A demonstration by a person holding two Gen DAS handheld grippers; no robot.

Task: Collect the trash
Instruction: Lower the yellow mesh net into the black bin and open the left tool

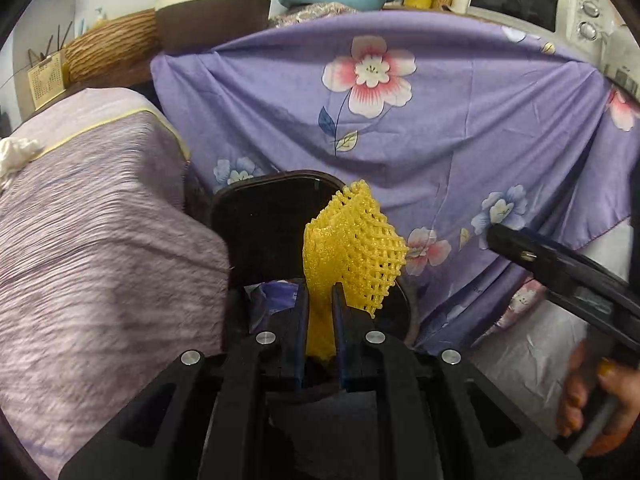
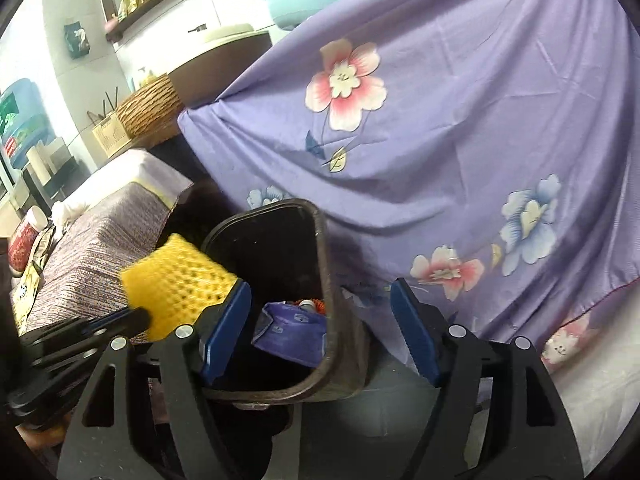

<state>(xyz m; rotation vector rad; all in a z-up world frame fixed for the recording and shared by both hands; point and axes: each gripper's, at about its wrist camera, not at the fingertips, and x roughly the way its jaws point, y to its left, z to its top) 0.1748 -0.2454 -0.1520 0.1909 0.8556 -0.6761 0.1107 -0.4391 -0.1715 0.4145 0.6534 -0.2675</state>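
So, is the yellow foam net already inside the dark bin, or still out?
Out. The left tool is shut on the yellow foam net, which is above the dark bin, not inside it.

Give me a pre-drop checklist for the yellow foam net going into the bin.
1. Left claw shut on the yellow foam net: ok.
2. Bin open, no lid over the mouth: ok.
3. Room inside the bin, with a purple wrapper low down: ok.
4. Net fully over the bin mouth: not ok; in the right wrist view it sits at the bin's left edge.
5. Right claw open and empty, no thing between its pads: ok.
6. Purple floral cloth clear of the bin mouth: ok.
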